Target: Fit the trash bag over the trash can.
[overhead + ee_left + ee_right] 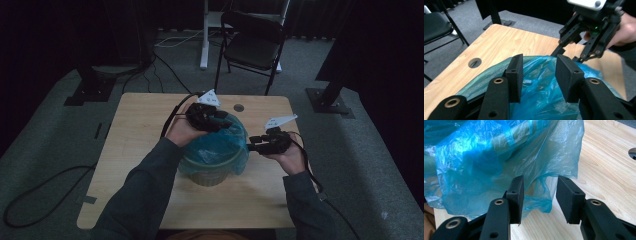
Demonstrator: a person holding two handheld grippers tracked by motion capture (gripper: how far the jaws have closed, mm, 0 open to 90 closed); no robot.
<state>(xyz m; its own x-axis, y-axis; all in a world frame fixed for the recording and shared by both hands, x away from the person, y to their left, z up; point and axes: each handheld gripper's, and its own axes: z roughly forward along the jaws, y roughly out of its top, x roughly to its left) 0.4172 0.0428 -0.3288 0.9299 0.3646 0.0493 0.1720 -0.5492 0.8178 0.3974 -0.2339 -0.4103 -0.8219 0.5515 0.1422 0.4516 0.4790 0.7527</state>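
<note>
On a wooden table (pixel 135 150) in a dark carpeted room (a chair (pixel 252 42) behind), both grippers, left gripper (pixel 537 75) and right gripper (pixel 539 196), are gaping wide at the blue bag (pixel 220 145), gripping nothing

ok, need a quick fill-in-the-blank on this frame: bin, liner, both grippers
1. The plastic bag draped over the small bin is ____ in colour.
2. The bin stands on a ____ table.
3. The jaws of the left gripper and the right gripper both stand ____, with nothing pinched between the pads.
4. On the floor beyond the table stands a black folding ____.

Missing words: blue; wooden; open; chair
</note>
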